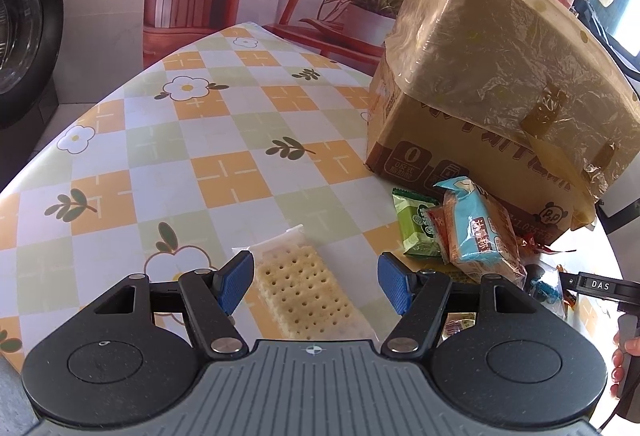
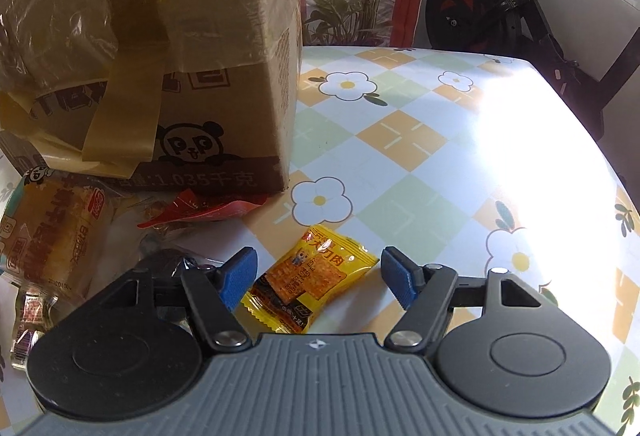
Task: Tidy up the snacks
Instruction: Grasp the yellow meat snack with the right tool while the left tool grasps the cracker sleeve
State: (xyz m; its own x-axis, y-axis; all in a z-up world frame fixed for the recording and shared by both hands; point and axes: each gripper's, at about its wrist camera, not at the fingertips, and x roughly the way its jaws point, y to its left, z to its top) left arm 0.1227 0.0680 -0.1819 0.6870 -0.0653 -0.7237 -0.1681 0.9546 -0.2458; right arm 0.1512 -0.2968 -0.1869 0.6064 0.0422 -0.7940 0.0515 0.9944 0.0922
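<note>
Checked floral tablecloth across both views, taped cardboard box at upper right of the left wrist view. Left gripper spread wide around the cracker pack, low centre of frame, pads clear of it, nothing gripped. Right gripper likewise parted, yellow snack packet lying flat between the pads, untouched. Remaining snacks heaped against the box: green packet, blue-wrapped cake. Probably best to lower until pads bracket the packet edges, centre first, then close gently; crackers likely to crack under hard squeezing.
</note>
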